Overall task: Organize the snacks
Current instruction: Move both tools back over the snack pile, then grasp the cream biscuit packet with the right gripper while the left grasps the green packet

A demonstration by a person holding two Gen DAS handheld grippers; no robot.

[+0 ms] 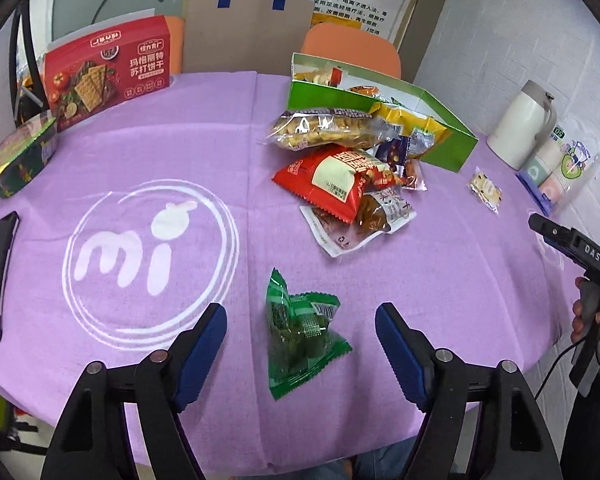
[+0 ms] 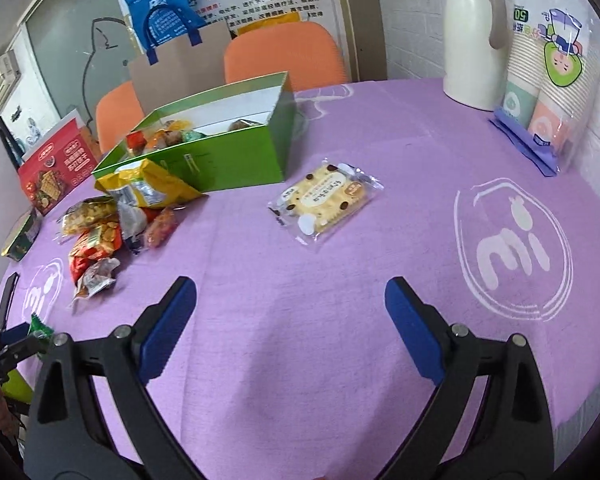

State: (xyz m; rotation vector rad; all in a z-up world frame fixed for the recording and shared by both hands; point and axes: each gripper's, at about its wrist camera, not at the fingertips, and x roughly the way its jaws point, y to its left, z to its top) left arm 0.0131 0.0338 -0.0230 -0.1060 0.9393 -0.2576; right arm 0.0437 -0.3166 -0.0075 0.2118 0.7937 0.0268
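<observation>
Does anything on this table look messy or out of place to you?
Yes. Several snack packets lie heaped on the purple tablecloth beside the open green box rather than in it. A green packet and a biscuit packet lie apart, alone.

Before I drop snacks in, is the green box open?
Open: the green box has no lid on, and snacks show inside over its rim.

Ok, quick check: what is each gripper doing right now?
Left gripper: open, empty, a green snack packet on the table between its fingers.
Right gripper: open, holding nothing.
</observation>
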